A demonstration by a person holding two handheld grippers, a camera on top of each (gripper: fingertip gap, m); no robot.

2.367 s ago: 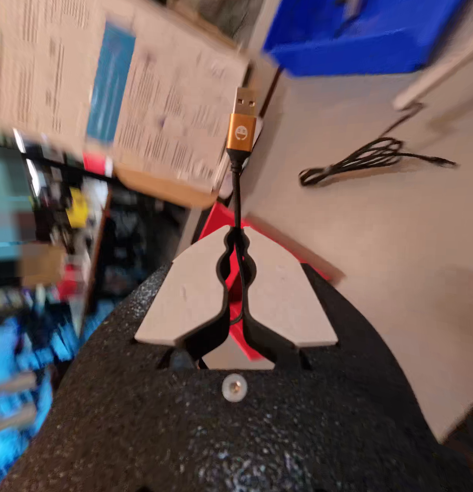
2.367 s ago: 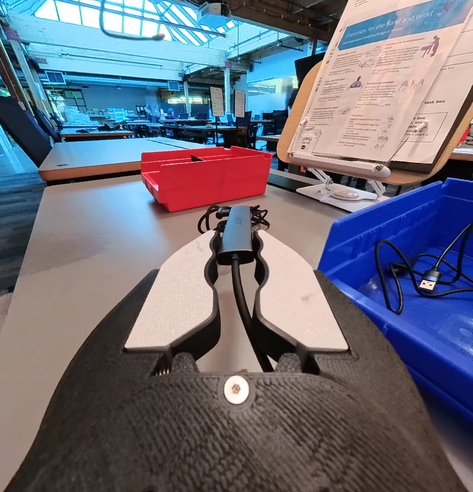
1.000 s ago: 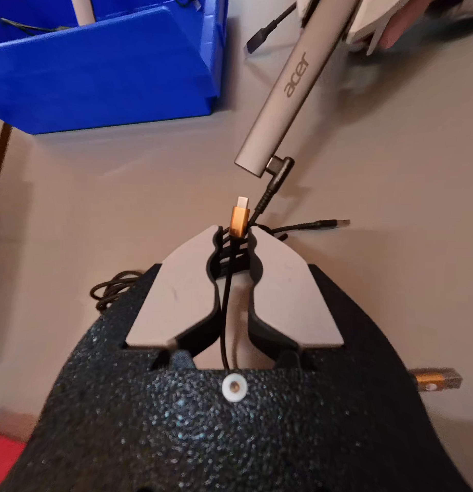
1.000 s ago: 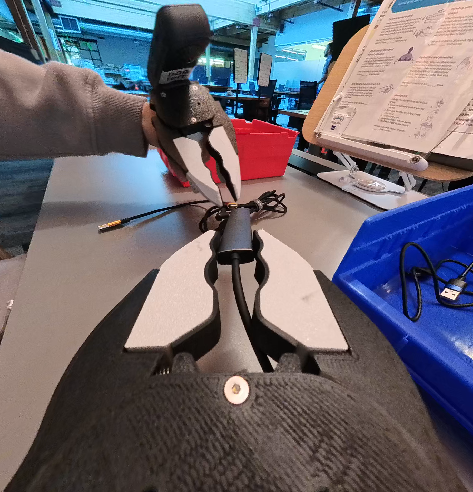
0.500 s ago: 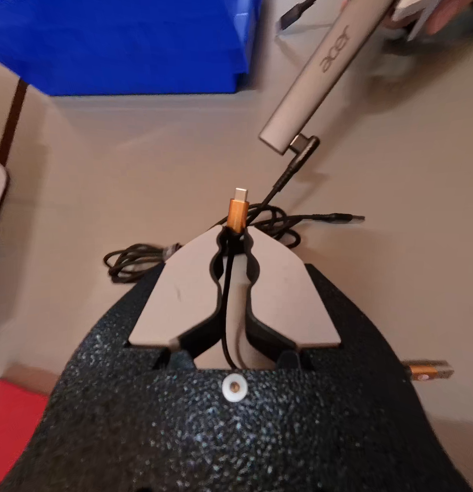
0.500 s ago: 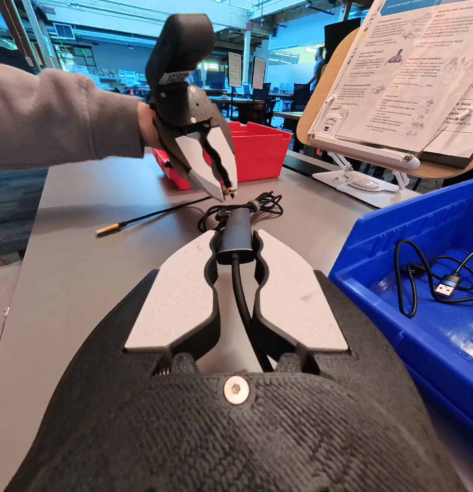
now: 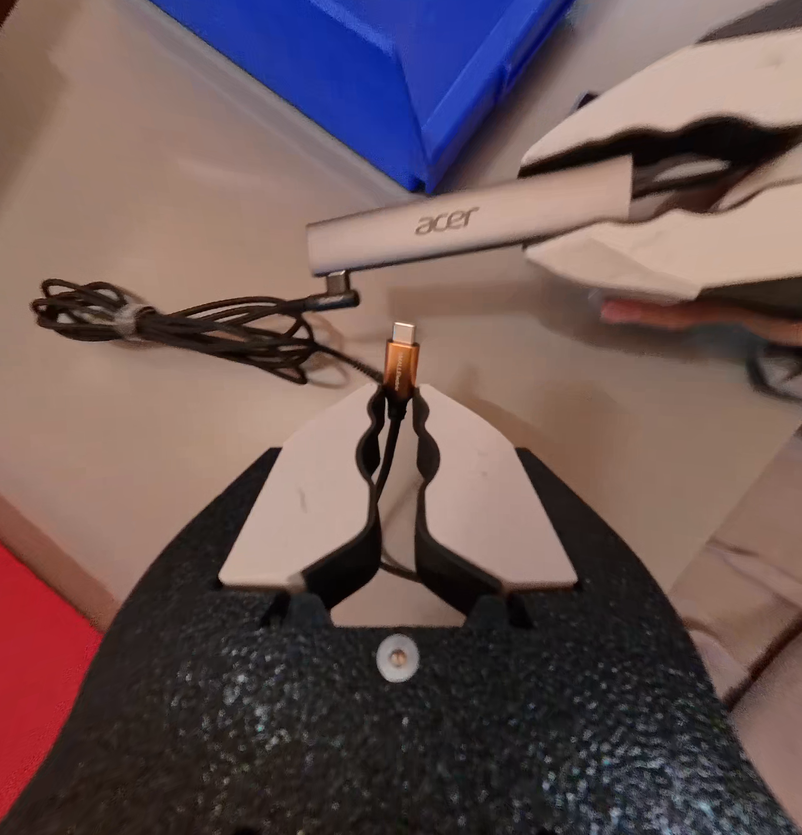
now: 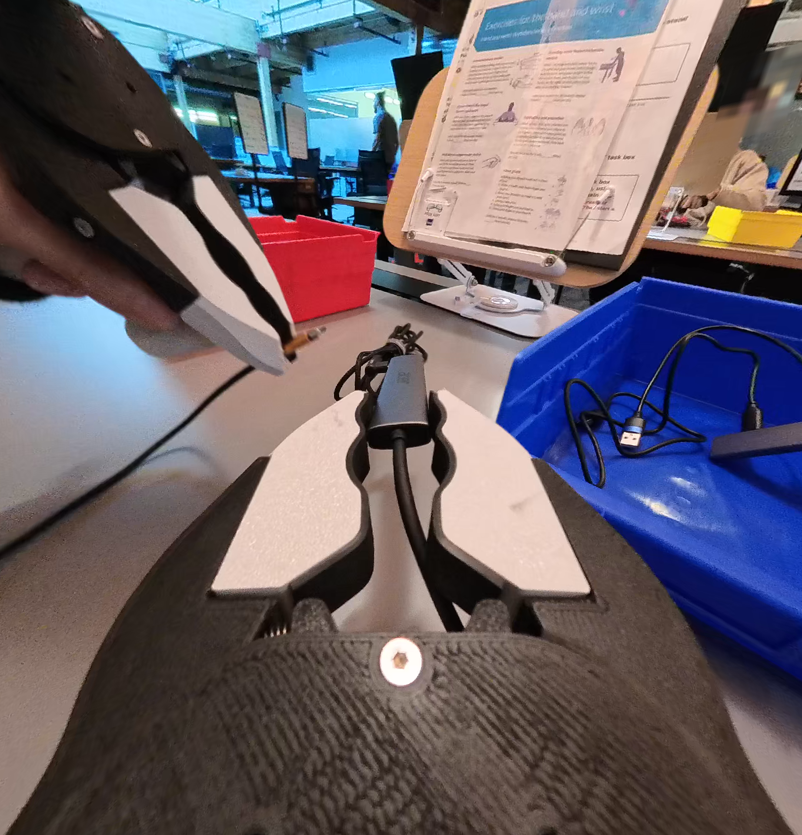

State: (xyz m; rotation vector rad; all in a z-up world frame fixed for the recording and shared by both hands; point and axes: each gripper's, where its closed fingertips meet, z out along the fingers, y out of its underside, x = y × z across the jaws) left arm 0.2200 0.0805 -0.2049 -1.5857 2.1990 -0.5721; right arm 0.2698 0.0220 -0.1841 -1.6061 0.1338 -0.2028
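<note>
Left wrist view: warm, dim, reddish cast; soft blur throughout, heaviest on the far gripper [image 7: 688, 189] at upper right. Right wrist view: cooler, brighter, daylight from the hall behind; glare patches on the blue bin [image 8: 661, 501] floor; near gripper [image 8: 236, 289] at left motion-smeared. Strong wide-angle bending at edges of both.

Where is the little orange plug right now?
In the left wrist view, the orange plug sits pinched in the left gripper, just below the grey hub that the right gripper holds.
</note>
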